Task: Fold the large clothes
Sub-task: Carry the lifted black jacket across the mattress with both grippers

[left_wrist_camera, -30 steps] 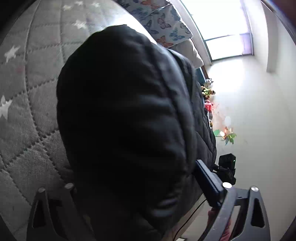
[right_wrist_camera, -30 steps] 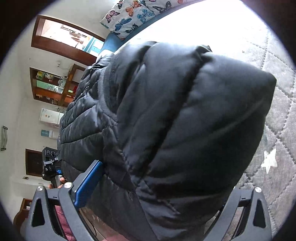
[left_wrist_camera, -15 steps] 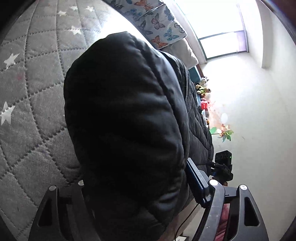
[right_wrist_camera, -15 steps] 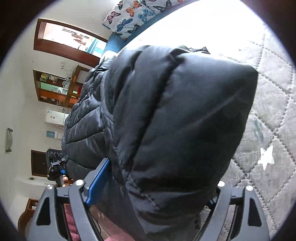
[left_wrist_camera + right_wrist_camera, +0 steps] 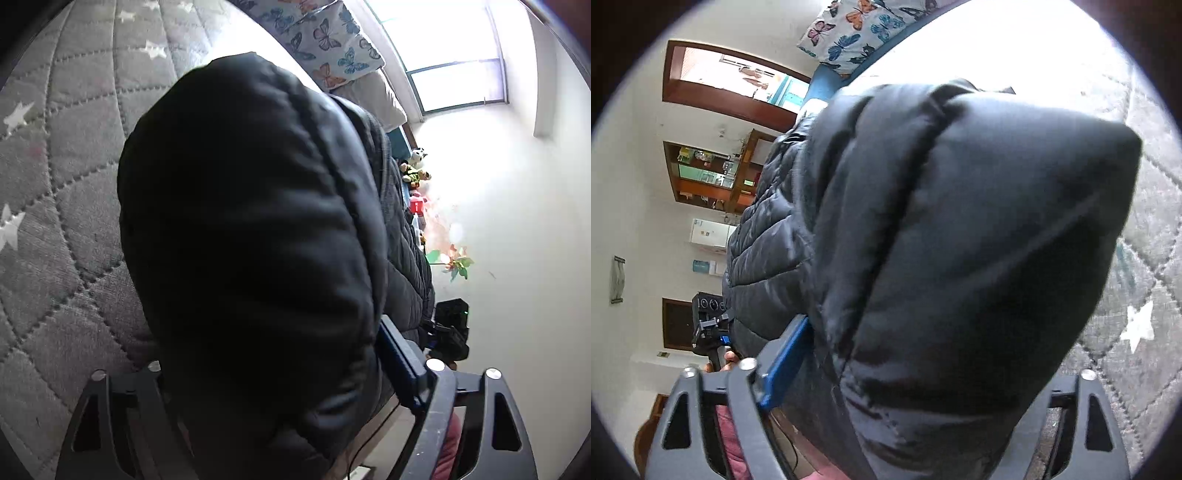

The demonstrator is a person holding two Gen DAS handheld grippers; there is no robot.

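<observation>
A black quilted puffer jacket (image 5: 251, 221) lies bunched on the grey star-print bed quilt (image 5: 55, 184). A thick fold of it fills the space between the fingers of my left gripper (image 5: 280, 354). The blue pad (image 5: 395, 354) presses its right side and the other finger is hidden behind the cloth. In the right wrist view the same jacket (image 5: 960, 221) sits between the fingers of my right gripper (image 5: 934, 354). Those jaws are closing, and the blue pad (image 5: 786, 354) lies against the fold. The quilt (image 5: 1137, 295) shows at the right.
A butterfly-print pillow (image 5: 325, 40) lies at the far end of the bed, also seen as the pillow (image 5: 849, 33). Small toys (image 5: 415, 170) stand along a white wall. A doorway (image 5: 731, 81) and wooden shelves (image 5: 705, 173) are at the left.
Both pairs of jaws have narrowed around the thick jacket fold, with the blue pads now closer against the cloth. Neither hand has shifted much.
</observation>
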